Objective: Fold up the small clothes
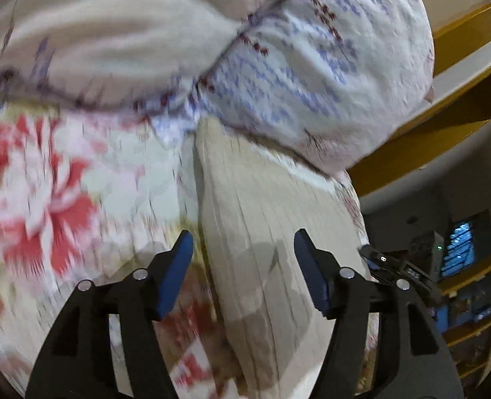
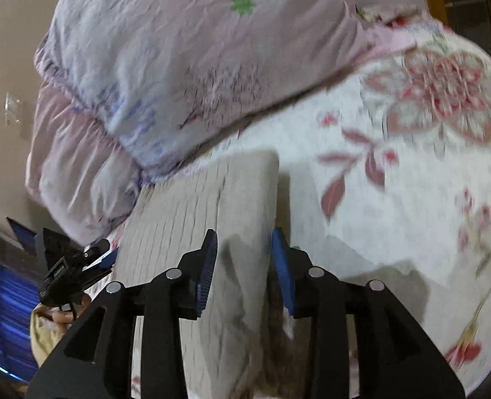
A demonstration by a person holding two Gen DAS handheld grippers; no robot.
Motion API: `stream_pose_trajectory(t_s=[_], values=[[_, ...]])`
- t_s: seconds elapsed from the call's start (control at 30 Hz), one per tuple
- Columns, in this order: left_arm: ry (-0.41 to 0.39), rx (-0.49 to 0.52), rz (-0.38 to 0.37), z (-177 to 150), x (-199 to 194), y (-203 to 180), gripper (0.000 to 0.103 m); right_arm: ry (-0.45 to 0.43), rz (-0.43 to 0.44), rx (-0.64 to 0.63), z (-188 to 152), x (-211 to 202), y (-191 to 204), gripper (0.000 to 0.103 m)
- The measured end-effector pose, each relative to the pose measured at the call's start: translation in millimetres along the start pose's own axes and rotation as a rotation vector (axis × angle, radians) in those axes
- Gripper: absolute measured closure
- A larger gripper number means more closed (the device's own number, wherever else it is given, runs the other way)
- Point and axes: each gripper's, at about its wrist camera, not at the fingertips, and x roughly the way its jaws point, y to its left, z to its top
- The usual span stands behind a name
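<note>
A beige ribbed garment (image 1: pixel 272 219) lies folded in a long strip on the floral bedsheet (image 1: pixel 46 179). My left gripper (image 1: pixel 243 242) is open just above the garment's near part, its blue pads (image 1: pixel 179 272) on either side of the cloth without pinching it. In the right wrist view the same garment (image 2: pixel 192 212) lies below my right gripper (image 2: pixel 244 242), whose jaws stand open around the strip's right edge. The other gripper (image 2: pixel 75 266) shows at the left of the right wrist view.
A pale quilt with blue and maroon print (image 1: pixel 295 66) is heaped behind the garment; it also shows in the right wrist view (image 2: pixel 165 66). A yellow wooden bed frame (image 1: pixel 438 133) and shelves (image 1: pixel 471 309) are at the right. The bed edge lies beside the garment.
</note>
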Motion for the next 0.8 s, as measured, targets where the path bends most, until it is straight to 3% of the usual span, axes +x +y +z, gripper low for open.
stream_pose_trajectory(t_s=[0.03, 0.07, 0.1, 0.17, 0.27, 0.37, 0.53, 0.63, 0.77, 0.8], values=[[0.023, -0.012, -0.021, -7.0, 2.0, -0.2, 0.040, -0.004, -0.003, -0.008, -4.9, 0.8, 2.7, 0.072], [0.037, -0.021, -0.034, -10.7, 4.1, -0.8, 0.041, -0.009, -0.012, -0.020, -9.2, 1.1, 5.2, 0.088], [0.050, -0.028, -0.046, -14.6, 8.8, -3.3, 0.044, -0.025, -0.031, -0.042, -10.7, -3.2, 5.8, 0.093], [0.036, -0.004, -0.001, -19.6, 12.5, -10.4, 0.050, -0.082, -0.086, -0.075, -10.4, -11.9, 15.6, 0.094], [0.020, 0.015, 0.030, -23.1, 14.9, -17.0, 0.050, -0.126, -0.155, -0.101, -7.5, -16.7, 17.6, 0.095], [0.010, 0.063, 0.077, -27.4, 18.5, -25.6, 0.046, -0.066, -0.228, -0.066, -8.6, 2.3, 2.3, 0.096], [0.002, 0.083, 0.119, -30.9, 19.5, -27.4, 0.037, -0.047, -0.234, -0.041, -11.5, 12.2, -4.1, 0.095], [0.004, 0.096, 0.139, -31.4, 18.0, -31.1, 0.028, -0.072, -0.174, -0.002, -12.3, -2.7, -7.6, 0.091], [0.000, 0.123, 0.163, -35.6, 9.9, -36.8, 0.021, -0.081, -0.050, 0.080, -18.4, -24.4, -18.6, 0.057], [0.002, 0.132, 0.168, -37.6, 8.4, -38.9, 0.020, -0.074, -0.025, 0.090, -22.1, -28.2, -20.8, 0.056]])
